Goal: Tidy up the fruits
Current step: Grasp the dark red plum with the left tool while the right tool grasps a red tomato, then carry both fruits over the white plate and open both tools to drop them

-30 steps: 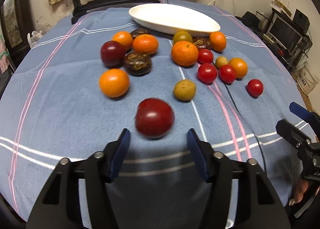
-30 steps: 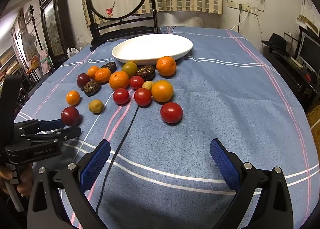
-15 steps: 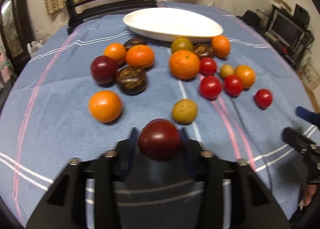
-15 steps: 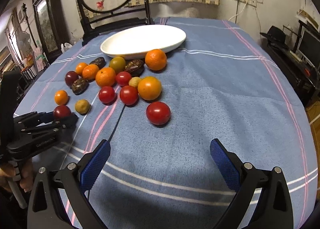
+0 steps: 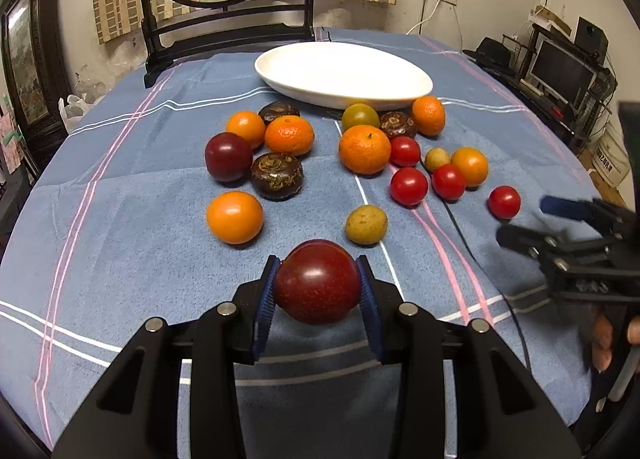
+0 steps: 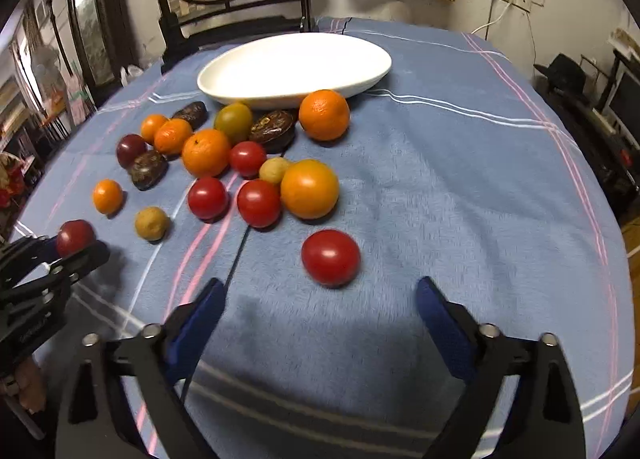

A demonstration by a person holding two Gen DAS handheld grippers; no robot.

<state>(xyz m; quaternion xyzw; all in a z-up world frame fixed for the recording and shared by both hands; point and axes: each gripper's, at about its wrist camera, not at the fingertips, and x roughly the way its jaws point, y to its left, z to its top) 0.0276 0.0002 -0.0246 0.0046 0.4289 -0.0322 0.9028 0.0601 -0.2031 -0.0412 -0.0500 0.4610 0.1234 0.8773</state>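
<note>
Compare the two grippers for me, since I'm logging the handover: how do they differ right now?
The left gripper has its jaws closed on a dark red plum; the right gripper stands open and empty. The plum sits between the left jaws, while a red tomato lies just ahead of the right. Both have blue pads.

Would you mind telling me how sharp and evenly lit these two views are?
Left wrist view: sharp, fisheye-bent edges, dark corners, glare on the white plate. Right wrist view: slightly motion-blurred, notably the red tomato; a soft shadow falls on the cloth ahead of the right gripper.
</note>
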